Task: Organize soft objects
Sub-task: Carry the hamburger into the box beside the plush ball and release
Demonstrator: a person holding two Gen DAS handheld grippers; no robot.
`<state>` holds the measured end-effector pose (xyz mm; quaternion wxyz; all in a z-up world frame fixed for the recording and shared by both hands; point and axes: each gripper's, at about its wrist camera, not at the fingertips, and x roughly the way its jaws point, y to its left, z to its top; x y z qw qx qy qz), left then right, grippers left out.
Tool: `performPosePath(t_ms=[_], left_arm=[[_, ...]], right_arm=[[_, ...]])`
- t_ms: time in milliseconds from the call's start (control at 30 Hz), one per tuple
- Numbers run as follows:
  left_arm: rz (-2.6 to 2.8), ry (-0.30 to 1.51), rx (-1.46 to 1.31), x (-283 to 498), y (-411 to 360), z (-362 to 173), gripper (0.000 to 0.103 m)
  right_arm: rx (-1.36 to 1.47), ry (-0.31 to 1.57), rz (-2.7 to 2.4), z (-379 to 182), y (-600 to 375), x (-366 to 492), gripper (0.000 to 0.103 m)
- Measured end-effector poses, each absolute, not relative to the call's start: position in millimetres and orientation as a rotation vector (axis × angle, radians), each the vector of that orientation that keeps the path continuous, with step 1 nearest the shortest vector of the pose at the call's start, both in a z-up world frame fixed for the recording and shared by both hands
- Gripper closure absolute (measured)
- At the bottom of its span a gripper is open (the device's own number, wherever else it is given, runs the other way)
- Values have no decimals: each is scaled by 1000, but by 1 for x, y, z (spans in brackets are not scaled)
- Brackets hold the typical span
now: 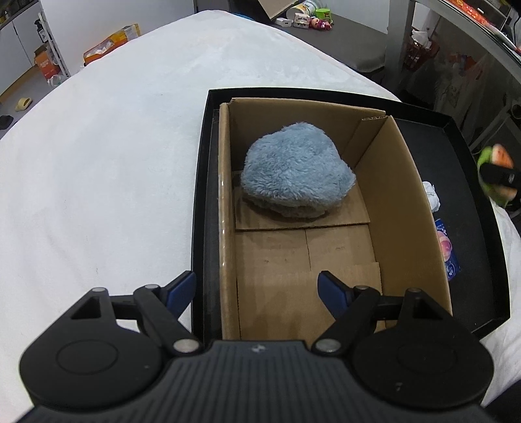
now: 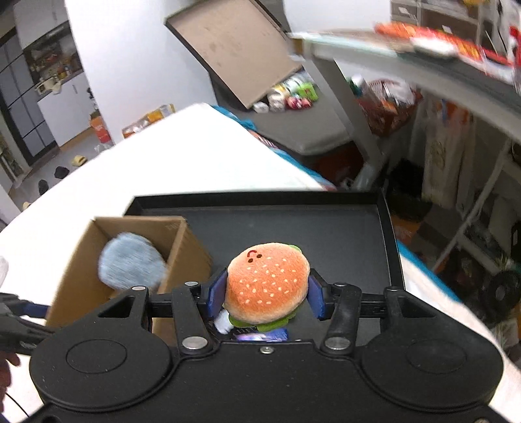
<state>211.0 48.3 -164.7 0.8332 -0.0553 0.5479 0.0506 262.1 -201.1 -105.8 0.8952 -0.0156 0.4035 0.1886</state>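
Place: a lived-in room used for storage and recording, more a home or studio flat than a shop or lab.
Landmark: a bed [image 1: 114,146] under a white fleecy cover, filling the middle of the room.
On the bed: a black tray [image 2: 389,234] with a cardboard box [image 1: 407,201] standing inside it.
Beyond the bed's far end: a low grey platform [image 1: 351,35] carrying small toys and bottles [image 1: 307,16].
Left of the bed: orange cartons [image 1: 112,44], slippers [image 1: 22,104] on the floor, white cupboards [image 2: 68,107].
Right of the bed: a metal rack [image 2: 368,130] crowded with packets and printed bags.
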Motion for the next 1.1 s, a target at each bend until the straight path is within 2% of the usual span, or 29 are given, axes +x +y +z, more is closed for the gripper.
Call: performPosePath(t_ms=[433,733,1033,1100], left_arm=[[75,1112,-187,194,58,-168,27],[68,1090,-238,189,73,-175,36],[56,1093,-340,183,96,-180,68],[43,1105,-375,184,97,-184,79]], right_arm=[[-113,823,499,-77,-152,252,53],[-246,845,553,-76,-108,238,53],[-292,906,628,-94,-63,236,52],[-290,923,640,-99,-56,234,52]])
